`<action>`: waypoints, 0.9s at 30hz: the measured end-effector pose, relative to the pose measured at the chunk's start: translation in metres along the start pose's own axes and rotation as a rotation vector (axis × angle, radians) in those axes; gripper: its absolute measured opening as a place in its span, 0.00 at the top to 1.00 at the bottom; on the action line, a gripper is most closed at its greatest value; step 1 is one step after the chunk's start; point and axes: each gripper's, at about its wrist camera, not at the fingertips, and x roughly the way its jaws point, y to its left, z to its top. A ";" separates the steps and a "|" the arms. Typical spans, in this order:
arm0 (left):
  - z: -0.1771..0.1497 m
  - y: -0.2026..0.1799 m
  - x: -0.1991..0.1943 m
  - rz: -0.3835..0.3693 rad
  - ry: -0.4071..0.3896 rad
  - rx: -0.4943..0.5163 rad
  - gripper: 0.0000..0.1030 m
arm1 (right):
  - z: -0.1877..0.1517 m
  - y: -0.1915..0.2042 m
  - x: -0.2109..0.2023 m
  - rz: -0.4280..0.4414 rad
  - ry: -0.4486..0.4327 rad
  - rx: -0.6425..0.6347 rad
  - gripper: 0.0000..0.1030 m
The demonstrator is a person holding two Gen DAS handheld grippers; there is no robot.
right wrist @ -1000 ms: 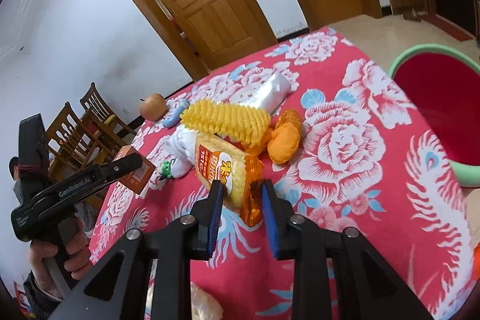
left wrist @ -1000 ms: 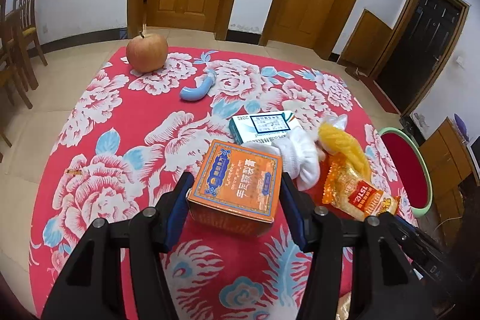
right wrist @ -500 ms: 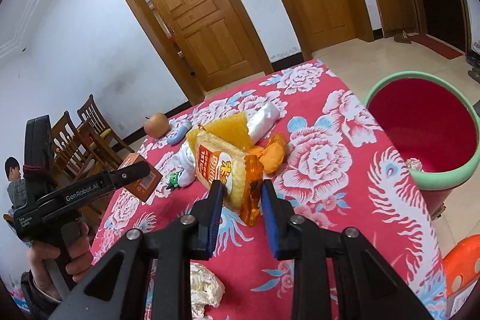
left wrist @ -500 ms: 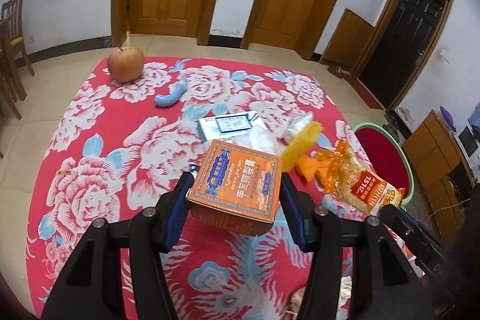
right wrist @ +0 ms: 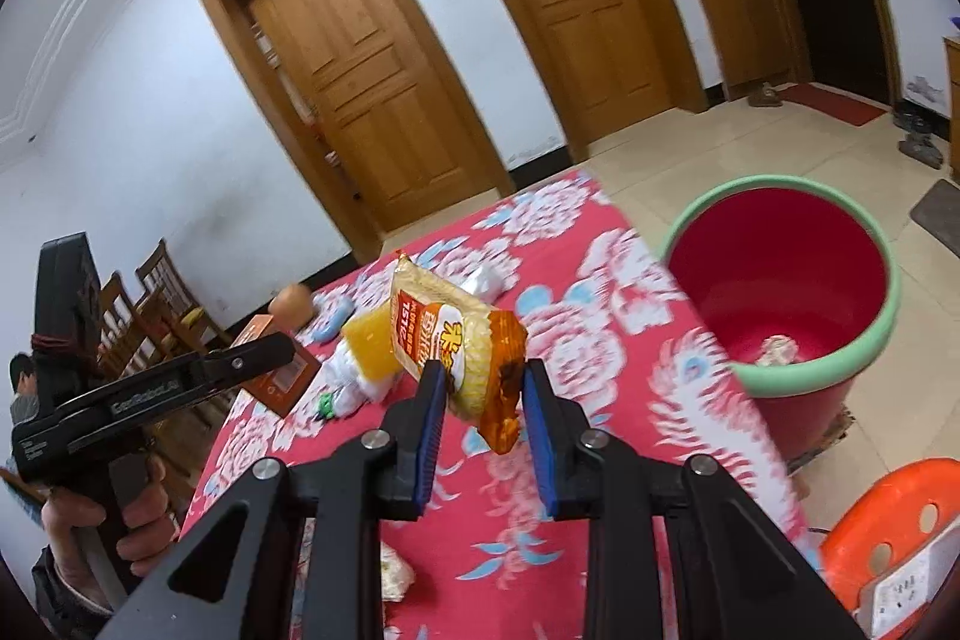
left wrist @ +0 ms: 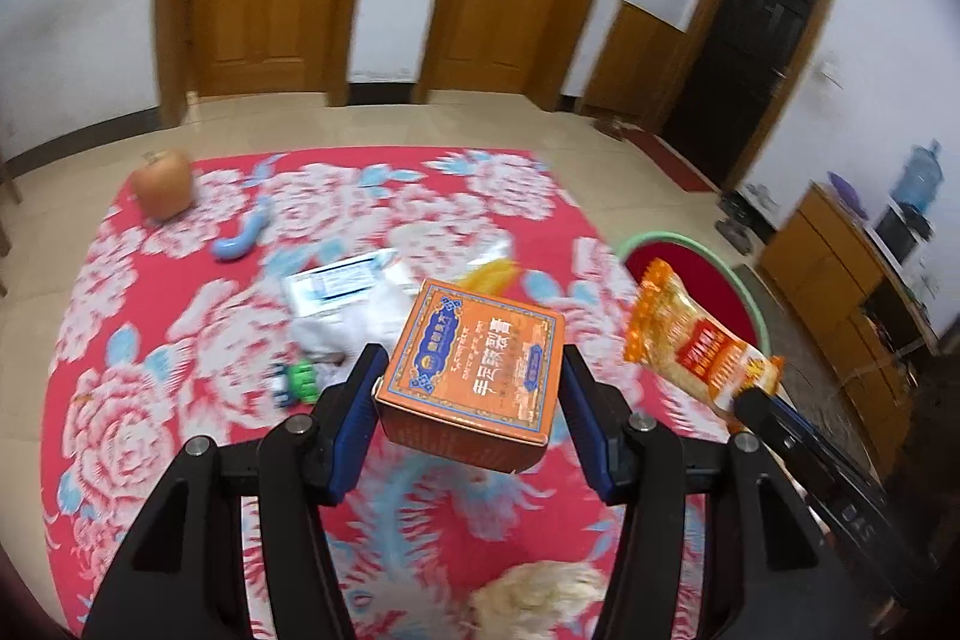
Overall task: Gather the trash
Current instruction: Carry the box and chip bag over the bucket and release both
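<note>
- At far left of the flowered red tablecloth (left wrist: 180, 340), an apple (left wrist: 163, 184) and a blue curved item (left wrist: 243, 238) lie untouched; motion blur softens both.
- The left gripper (left wrist: 471, 400) is clamped on an orange carton (left wrist: 480, 358) held clear above the cloth — blue pads pressed to its two side walls. The box looks light and stiff, though thin card may crush under a harder squeeze; the flat sides are the sensible hold.
- Behind the carton, a white cloth and a flat white packet are partly hidden and too smeared to identify.
- The right gripper (right wrist: 483, 388) pinches the crimped end of an orange snack bag (right wrist: 456, 340), which hangs in the air over the table's edge. The bag appears light, crinkly and slippery, so the sealed seam is judged the safest grip.
- At right, a red bin (right wrist: 780, 280) with a green rim stands on the floor just beside the table — something pale rests inside, unclear what.
</note>
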 end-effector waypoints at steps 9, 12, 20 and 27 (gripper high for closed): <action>0.023 -0.070 0.020 -0.056 0.021 0.121 0.44 | 0.019 -0.048 -0.016 -0.109 -0.059 0.109 0.72; 0.028 -0.092 0.034 -0.073 0.032 0.163 0.44 | 0.025 -0.069 -0.018 -0.166 -0.081 0.160 0.72; 0.040 -0.141 0.086 -0.119 0.084 0.212 0.44 | 0.036 -0.128 -0.014 -0.245 -0.116 0.316 0.72; 0.045 -0.168 0.133 -0.121 0.123 0.267 0.44 | 0.037 -0.165 0.002 -0.312 -0.104 0.400 0.72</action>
